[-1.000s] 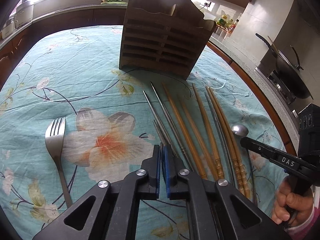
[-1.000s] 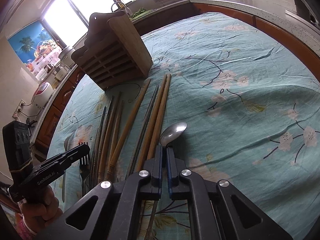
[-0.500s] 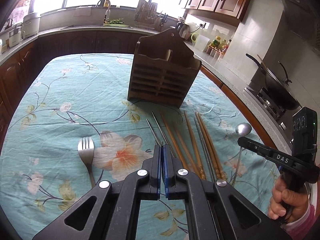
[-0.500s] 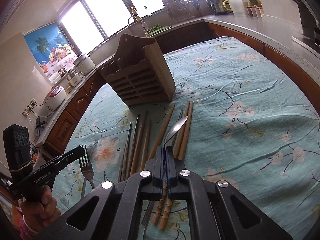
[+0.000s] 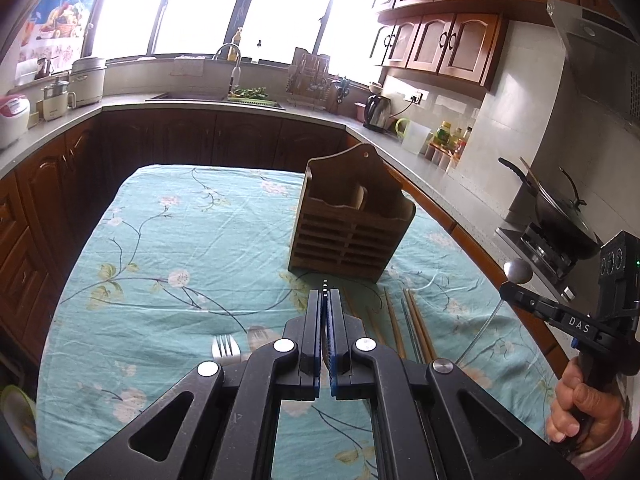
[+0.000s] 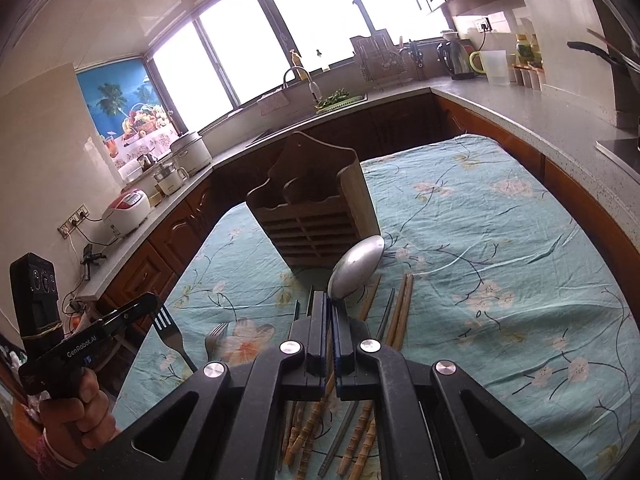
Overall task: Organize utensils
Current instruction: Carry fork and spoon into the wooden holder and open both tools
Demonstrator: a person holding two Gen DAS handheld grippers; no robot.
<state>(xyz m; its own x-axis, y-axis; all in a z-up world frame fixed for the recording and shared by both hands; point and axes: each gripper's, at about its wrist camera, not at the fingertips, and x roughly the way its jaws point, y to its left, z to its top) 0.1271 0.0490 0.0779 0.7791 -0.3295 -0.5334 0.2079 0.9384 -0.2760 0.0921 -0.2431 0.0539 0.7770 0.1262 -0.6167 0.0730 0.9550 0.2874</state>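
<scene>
My left gripper (image 5: pixel 325 294) is shut on a metal fork (image 6: pixel 166 328). Its tine tips (image 5: pixel 325 283) poke out past the fingertips and its handle hangs down. My right gripper (image 6: pixel 329 300) is shut on a metal spoon (image 6: pixel 356 268) near its neck, with the bowl sticking out ahead. The left wrist view also shows the spoon (image 5: pixel 518 270), above the right gripper (image 5: pixel 503 289). Both grippers hover above the table, facing the slatted wooden utensil holder (image 5: pixel 348 236), which stands upright. Bamboo and metal chopsticks (image 5: pixel 416 324) lie in a row in front of it. A second fork (image 5: pixel 226 348) lies left of them.
The table wears a teal flowered cloth (image 5: pixel 180 248). Dark wood cabinets and grey counters ring it closely on the left, far and right sides. A wok (image 5: pixel 560 208) sits on the stove at the right, a kettle (image 5: pixel 378 106) at the back. A hand (image 5: pixel 576 404) holds the right gripper.
Both grippers have risen from the table, the left carrying the fork and the right lifting the spoon off the cloth. Both views now tilt up toward the holder.
</scene>
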